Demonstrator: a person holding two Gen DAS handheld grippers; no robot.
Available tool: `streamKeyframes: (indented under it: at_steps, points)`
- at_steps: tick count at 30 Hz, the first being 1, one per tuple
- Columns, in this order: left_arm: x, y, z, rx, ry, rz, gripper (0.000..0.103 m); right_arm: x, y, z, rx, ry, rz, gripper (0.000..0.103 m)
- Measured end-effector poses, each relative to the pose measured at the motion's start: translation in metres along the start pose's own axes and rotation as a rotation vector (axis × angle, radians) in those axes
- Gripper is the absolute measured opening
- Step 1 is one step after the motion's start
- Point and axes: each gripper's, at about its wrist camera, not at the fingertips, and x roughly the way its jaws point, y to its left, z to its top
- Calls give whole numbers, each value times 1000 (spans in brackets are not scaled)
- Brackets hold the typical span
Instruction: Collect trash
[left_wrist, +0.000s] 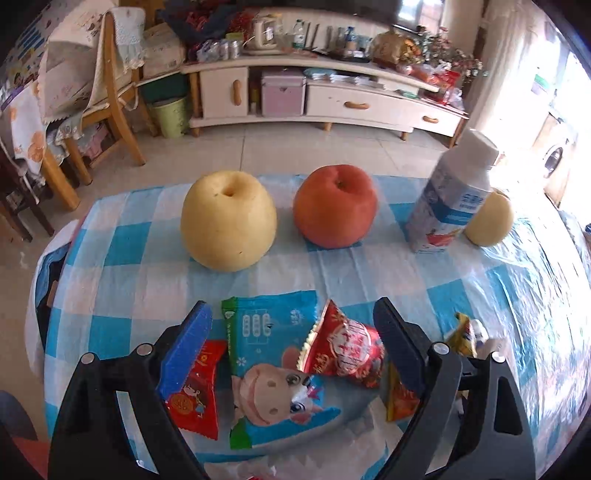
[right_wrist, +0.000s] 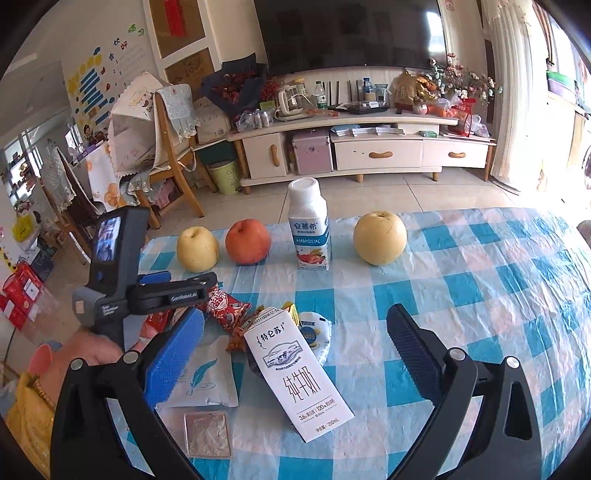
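- Blue-and-white checked plastic cloth covered the surface; I had both grippers angled down at it.
- My left gripper stood wide, nothing pinched. Between its fingers lay a blue cartoon-pig wrapper and a red candy wrapper that overlapped the blue one's right edge.
- A red packet sat partly under the left finger; a yellow wrapper lay just outside the right finger. An orange wrapper peeked from under that same finger.
- My right gripper was also wide and empty. A white milk carton lay flat between its fingers, tilted, top end toward the far side.
- Near the right gripper's left finger: a white feather-print pouch and a silver foil square below it. A round white lid lay partly hidden behind the carton.
- In the right wrist view I saw the person's hand on the left gripper's handle, over the wrapper pile.
- Far row, upright and untouched: a yellow pear, a red apple, a yogurt bottle, then a second pear.
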Motion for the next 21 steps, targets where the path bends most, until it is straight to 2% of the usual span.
streamKeyframes:
  at_steps: [1,3,5,11,14,21]
  points:
    - [6,5,1,-22,18,11,81,1,1,-1,-11,5,-5,98]
    - [21,13,2,-66,71,55,67,1,1,-1,-24,10,-10,98]
    - [34,18,-3,-93,126,36,61,3,-1,-1,-26,16,-17,98]
    - [27,5,-27,-25,123,43,60,6,-11,-2,2,50,-29,98]
    - [19,-9,-44,50,139,54,59,7,-12,-3,-2,65,-36,98]
    - [-13,-37,-93,160,139,-23,59,7,-11,-7,-8,89,-30,98]
